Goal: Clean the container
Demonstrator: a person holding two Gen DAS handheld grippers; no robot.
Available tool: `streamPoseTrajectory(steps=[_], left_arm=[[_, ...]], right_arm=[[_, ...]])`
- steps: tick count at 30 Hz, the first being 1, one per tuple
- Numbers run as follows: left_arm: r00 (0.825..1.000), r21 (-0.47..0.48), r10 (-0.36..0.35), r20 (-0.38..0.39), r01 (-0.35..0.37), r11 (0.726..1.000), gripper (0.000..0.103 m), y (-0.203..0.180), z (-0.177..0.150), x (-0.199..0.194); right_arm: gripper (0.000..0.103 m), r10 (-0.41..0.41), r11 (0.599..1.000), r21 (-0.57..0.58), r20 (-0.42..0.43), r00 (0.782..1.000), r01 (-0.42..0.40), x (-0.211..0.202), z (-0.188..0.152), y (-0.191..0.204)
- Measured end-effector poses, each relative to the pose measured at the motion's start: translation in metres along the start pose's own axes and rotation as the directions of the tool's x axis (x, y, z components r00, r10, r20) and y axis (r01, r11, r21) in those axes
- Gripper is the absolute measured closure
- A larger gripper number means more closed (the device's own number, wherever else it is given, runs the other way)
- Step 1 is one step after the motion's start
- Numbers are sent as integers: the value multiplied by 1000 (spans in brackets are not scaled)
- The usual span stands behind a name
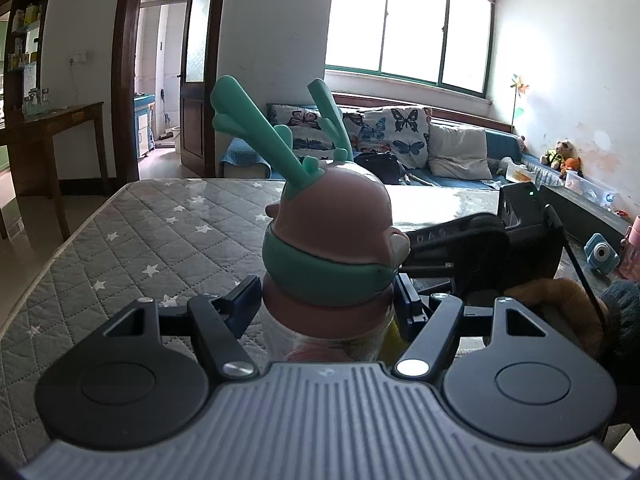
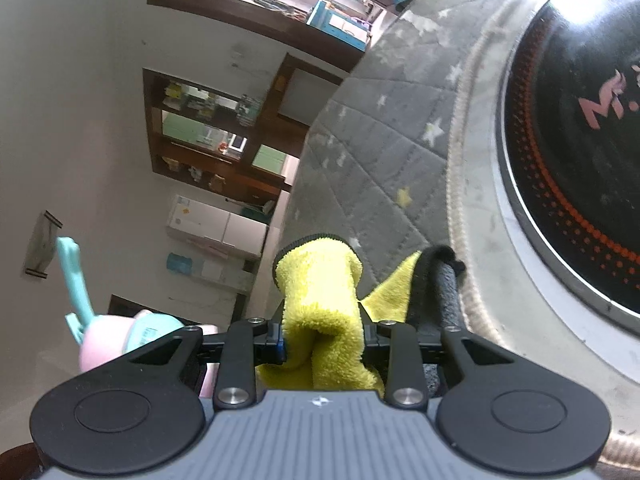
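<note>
A clear bottle with a pink cap (image 1: 332,224) shaped like a deer head, with teal antlers and a teal band, stands upright between the fingers of my left gripper (image 1: 326,308), which is shut on the bottle just under the cap. In the right wrist view my right gripper (image 2: 322,340) is shut on a folded yellow cloth (image 2: 320,292) with a black hem, rolled sideways beside the bottle. The pink cap (image 2: 108,340) and one teal antler show at that view's lower left. The right gripper's black body (image 1: 500,240) and a hand (image 1: 560,300) appear to the right of the bottle.
A grey quilted star-print cover (image 1: 140,240) lies over the table. A round black induction cooktop (image 2: 580,140) with red dots sits on it near the cloth. Beyond stand a sofa with butterfly cushions (image 1: 380,132), a wooden side table (image 1: 52,132) and an open door (image 1: 196,80).
</note>
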State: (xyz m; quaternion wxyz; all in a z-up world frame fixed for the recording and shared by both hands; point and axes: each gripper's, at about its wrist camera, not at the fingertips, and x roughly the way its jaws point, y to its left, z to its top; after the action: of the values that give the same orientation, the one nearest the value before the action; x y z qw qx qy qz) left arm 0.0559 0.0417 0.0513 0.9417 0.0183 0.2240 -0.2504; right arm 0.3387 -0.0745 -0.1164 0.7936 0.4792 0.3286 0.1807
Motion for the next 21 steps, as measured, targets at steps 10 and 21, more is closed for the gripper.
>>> streamPoseTrajectory(steps=[10,21], left_arm=[[999,-24,-25,-24,25,999,32,9,4,0],[999,-36,34,-34,-35,999,31,5,4,-4]], right_arm=[[74,-46,998,-51,-36,998,44,-8,-13,2],[74,-91,988,-129,-47,995,84,-21,-35,19]])
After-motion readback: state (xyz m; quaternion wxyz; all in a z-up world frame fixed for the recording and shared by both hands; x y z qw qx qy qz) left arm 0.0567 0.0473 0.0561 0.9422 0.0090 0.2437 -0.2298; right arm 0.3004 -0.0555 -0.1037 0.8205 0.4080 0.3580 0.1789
